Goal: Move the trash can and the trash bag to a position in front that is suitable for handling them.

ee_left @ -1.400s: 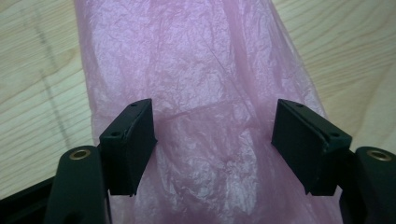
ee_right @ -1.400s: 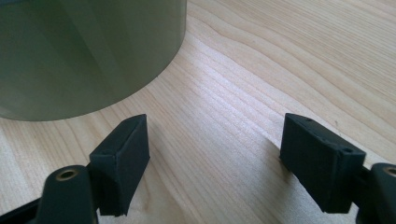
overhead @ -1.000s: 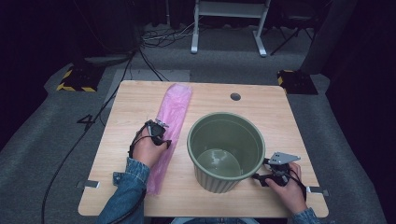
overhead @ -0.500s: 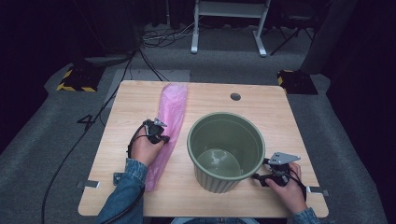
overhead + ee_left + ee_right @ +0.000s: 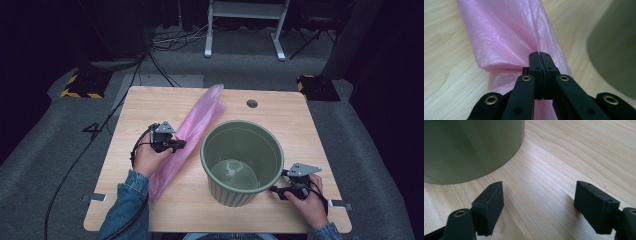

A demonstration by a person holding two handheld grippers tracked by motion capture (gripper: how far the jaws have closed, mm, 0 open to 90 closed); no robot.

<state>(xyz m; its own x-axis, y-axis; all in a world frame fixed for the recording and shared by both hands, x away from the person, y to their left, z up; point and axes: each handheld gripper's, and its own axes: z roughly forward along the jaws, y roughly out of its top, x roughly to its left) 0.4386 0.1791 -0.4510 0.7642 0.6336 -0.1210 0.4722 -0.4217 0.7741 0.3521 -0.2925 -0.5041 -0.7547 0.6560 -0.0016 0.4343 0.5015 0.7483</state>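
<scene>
Left gripper (image 5: 539, 56) jaws pinching pink bag (image 5: 506, 37), right gripper (image 5: 537, 202) jaws wide, seemingly empty

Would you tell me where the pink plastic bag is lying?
In the high view, the pink plastic bag lies diagonally left of the green ribbed bin, pinched by the left gripper.

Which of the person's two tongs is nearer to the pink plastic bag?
Left. The left tongs are shut on a fold of the pink plastic bag; the right tongs sit open beyond the green bin, apart from the bag.

Bright table, dark surroundings, slight softness
</scene>
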